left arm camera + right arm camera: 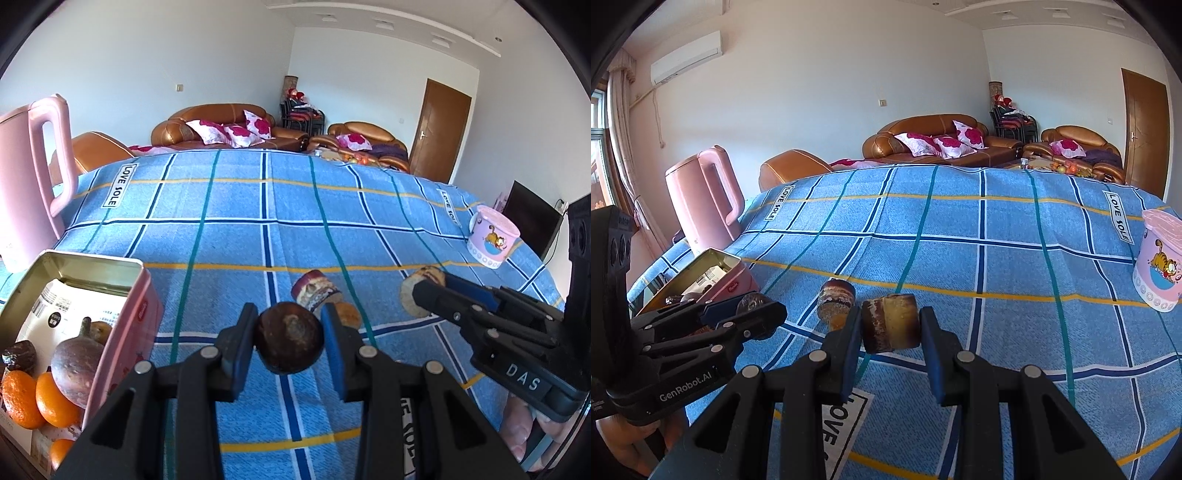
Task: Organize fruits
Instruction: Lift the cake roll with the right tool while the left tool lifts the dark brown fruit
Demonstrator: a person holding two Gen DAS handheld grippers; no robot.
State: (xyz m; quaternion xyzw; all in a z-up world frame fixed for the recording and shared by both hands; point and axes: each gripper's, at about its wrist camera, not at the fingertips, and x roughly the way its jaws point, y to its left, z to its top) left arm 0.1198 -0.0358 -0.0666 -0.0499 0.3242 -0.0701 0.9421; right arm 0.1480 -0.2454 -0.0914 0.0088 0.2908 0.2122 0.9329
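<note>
Item: left hand-held gripper [290, 345]. You are pinching a dark brown round fruit [290, 343] between its two blue pads; the fruit is sitting squarely between the fingertips, just right of the pink tin [122, 321].

Item: right hand-held gripper [890, 328]. You are holding a yellowish-brown chunk [891, 328] between its fingers; the left pad is touching it, while whether the right pad is pressing on it is hard to tell.

Item: pink tin. It is standing open on the blue checked cloth [236, 218] covering the bench and is holding oranges [37, 400], a purple-brown mangosteen [75, 365] and a paper packet [70, 306]; its near end is being cut off by the left wrist view's edge.

Item: loose pieces. A layered brown-and-purple piece [314, 291] is lying on the cloth right of the tin, just beyond the left fingertips. An orange-brown piece [349, 315] is showing beside it, half hidden behind the left gripper's right finger.

Item: surroundings. A pink kettle [31, 177] is standing behind the tin; a pink cartoon cup [493, 236] is standing far right of the tin.
</note>
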